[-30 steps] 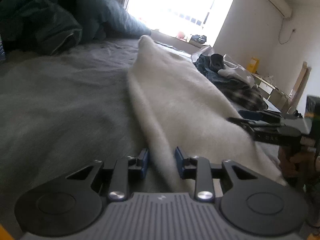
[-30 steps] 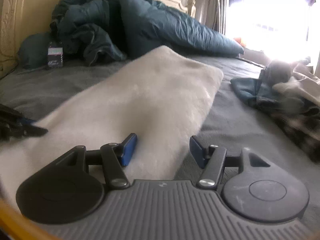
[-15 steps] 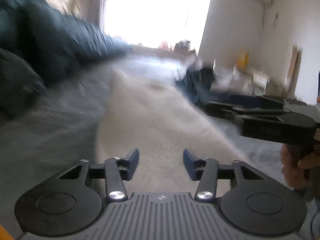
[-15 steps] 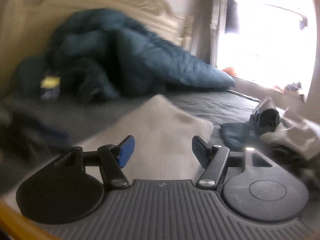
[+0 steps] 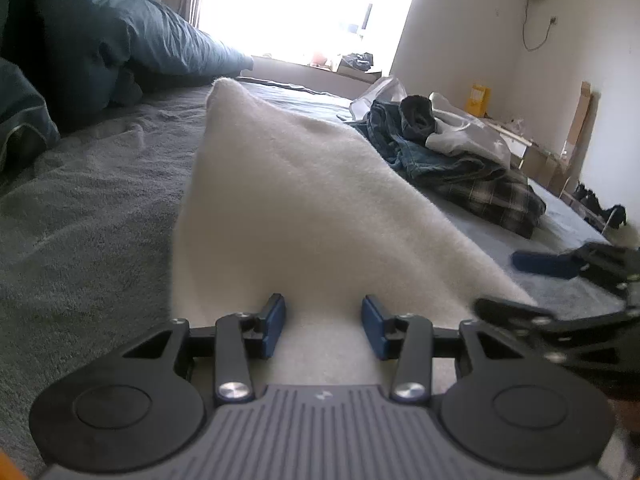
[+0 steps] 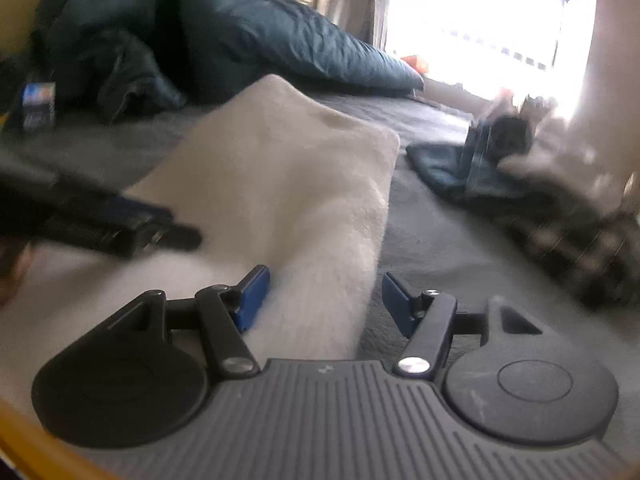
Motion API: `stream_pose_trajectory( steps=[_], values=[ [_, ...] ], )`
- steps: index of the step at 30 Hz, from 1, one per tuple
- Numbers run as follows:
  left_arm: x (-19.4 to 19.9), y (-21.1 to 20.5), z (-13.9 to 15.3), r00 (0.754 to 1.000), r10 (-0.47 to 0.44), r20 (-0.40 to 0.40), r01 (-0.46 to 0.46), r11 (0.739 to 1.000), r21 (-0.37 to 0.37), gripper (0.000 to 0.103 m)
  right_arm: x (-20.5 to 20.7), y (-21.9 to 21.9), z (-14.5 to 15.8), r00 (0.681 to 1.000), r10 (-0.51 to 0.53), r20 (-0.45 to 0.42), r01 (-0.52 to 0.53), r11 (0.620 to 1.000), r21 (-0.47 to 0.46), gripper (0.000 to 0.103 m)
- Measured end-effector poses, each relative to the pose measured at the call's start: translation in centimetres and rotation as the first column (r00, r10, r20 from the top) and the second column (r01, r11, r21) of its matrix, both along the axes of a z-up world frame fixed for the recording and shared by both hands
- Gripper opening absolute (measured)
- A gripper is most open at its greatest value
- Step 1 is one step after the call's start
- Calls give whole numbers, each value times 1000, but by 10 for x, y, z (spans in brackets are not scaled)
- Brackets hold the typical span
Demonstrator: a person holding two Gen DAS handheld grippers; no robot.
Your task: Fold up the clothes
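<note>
A long cream fleece garment lies folded lengthwise on the grey bed sheet, running away from me toward the window. My left gripper stands open over its near end, blue pads apart and pressing on nothing. In the right wrist view the same garment shows, and its right-hand edge runs between the spread jaws of my right gripper, which is open. Each gripper shows in the other's view: the right gripper at the garment's right side, the left gripper blurred over its left side.
A dark teal duvet is heaped at the head of the bed, with a small carton beside it. A pile of jeans, plaid and pale clothes lies right of the garment. The bright window is beyond.
The left gripper's jaws have widened off the garment's folded left edge, and it has shifted right over the garment's near end. The right gripper's view has swung, with the garment's right edge now between its jaws.
</note>
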State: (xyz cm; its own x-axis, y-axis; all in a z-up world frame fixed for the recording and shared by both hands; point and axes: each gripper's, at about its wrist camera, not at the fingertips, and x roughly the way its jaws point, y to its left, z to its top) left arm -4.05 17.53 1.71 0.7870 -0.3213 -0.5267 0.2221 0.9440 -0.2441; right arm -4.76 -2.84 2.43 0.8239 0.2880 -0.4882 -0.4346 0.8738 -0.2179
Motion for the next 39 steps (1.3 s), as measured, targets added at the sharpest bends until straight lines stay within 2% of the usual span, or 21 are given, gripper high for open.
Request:
stream_pose_trajectory(
  steps=[2, 6, 7, 8, 9, 10, 11, 12, 16, 19, 21, 22, 24, 27, 28, 31, 34, 36, 39],
  values=[
    [1, 2, 0, 1000, 0, -2, 0, 1000, -12, 44, -5, 1, 14, 999, 21, 41, -20, 999, -27, 62],
    [1, 0, 0, 1000, 1, 2, -1, 1000, 0, 44, 28, 11, 41, 986, 9, 169, -18, 998, 52, 62],
    [1, 0, 0, 1000, 1, 2, -1, 1000, 0, 44, 42, 17, 38, 986, -4, 164, 0, 1000, 26, 61],
    [2, 0, 0, 1000, 0, 0, 0, 1000, -2, 44, 59, 22, 27, 992, -32, 122, 34, 999, -20, 58],
    [2, 0, 0, 1000, -3, -4, 3, 1000, -3, 44, 74, 23, 11, 997, -67, 37, 69, 996, -59, 53],
    [2, 0, -1, 1000, -5, -4, 5, 1000, -3, 44, 78, 16, -6, 997, -76, -30, 75, 997, -33, 51],
    [2, 0, 0, 1000, -5, -1, 5, 1000, -1, 44, 70, 7, -13, 997, -75, -15, 75, 997, 11, 51],
    [2, 0, 0, 1000, -5, 1, 5, 1000, 1, 44, 59, 3, -12, 998, -68, 3, 68, 998, 4, 51],
    [1, 0, 0, 1000, -5, 3, 5, 1000, 2, 44, 24, -4, 6, 1000, -7, -13, 6, 996, -85, 45],
    [0, 2, 0, 1000, -4, 5, 4, 1000, -5, 44, -6, -13, 8, 999, 13, -40, -18, 991, -129, 32],
    [0, 2, 0, 1000, -3, 4, 3, 1000, -10, 44, -25, -15, 11, 998, 31, -61, -40, 987, -154, 15],
    [0, 2, 0, 1000, -2, 4, 2, 1000, -10, 44, -33, -15, 13, 997, 49, -65, -59, 985, -162, 12],
    [0, 1, 0, 1000, -1, 6, 1, 1000, -3, 45, -35, -11, 27, 996, 91, -19, -93, 984, -154, 10],
    [-1, 0, 0, 1000, 1, 11, -1, 1000, 2, 45, -14, 0, 54, 994, 71, 79, -65, 995, -69, 10],
    [-1, 0, 0, 1000, 0, 11, 0, 1000, 1, 45, 2, 1, 61, 995, 63, 71, -62, 998, -15, 9],
    [-1, 1, 0, 1000, 0, 10, 0, 1000, -3, 45, 48, 12, 53, 999, 37, -16, -37, 999, 11, 3],
    [-1, 0, 0, 1000, -5, 9, 5, 1000, -3, 46, 60, 5, 17, 979, 48, -197, -38, 998, 54, 0],
    [-1, 0, 0, 1000, -7, 10, 7, 1000, -3, 46, 36, 0, 9, 988, 60, -140, -60, 998, 2, 0],
    [-2, 1, 0, 1000, -6, 11, 6, 1000, -9, 46, 6, -19, 12, 983, 41, -178, -36, 999, 35, 0]
  ],
)
